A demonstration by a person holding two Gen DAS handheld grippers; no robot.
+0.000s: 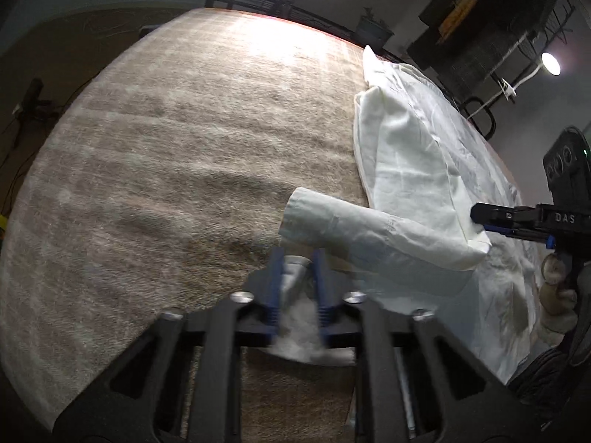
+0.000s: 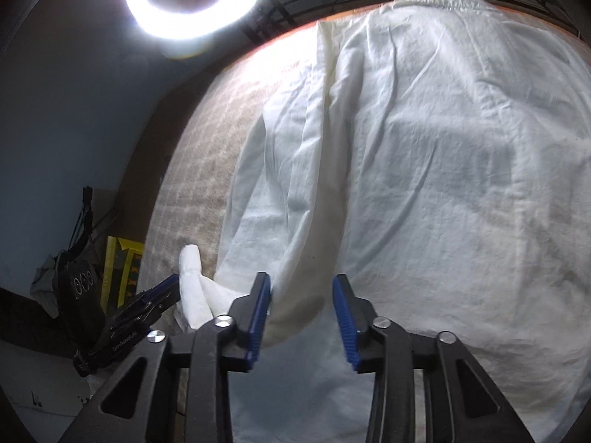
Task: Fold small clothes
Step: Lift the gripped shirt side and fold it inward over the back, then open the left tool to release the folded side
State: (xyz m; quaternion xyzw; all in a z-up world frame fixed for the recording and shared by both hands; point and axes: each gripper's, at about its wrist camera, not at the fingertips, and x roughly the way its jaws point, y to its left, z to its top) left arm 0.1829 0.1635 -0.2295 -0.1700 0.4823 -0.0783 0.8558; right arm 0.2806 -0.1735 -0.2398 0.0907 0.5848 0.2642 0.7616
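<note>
Carpet-like beige cloth (image 1: 166,170) covers the table ahead of our left gripper and off to its left, lit hard by a ring light (image 2: 195,0) overhead. Next in size, the white garment (image 2: 424,170) lies spread flat on that cloth, filling nearly everything ahead of our right gripper (image 2: 302,317); seen from the left wrist, it sits ahead and to the right of the left gripper. One long fold of the garment runs down toward the right gripper and ends in a rounded edge just ahead of its left finger. The sleeve (image 1: 354,229) stretches across in front of the left gripper (image 1: 299,277), lifted off the cloth, its open cuff end pointing left.

We see our left gripper clamped on a bunch of white fabric from that sleeve, the blue pads (image 1: 275,284) pressed in on it from both sides. Our right gripper stands apart, its blue pads well separated with garment lying beneath the gap; nothing is pinched between them. In the left wrist view the right gripper comes in from the right edge, its tip touching the garment's folded edge, with a gloved hand (image 1: 557,295) on the handle below.
</note>
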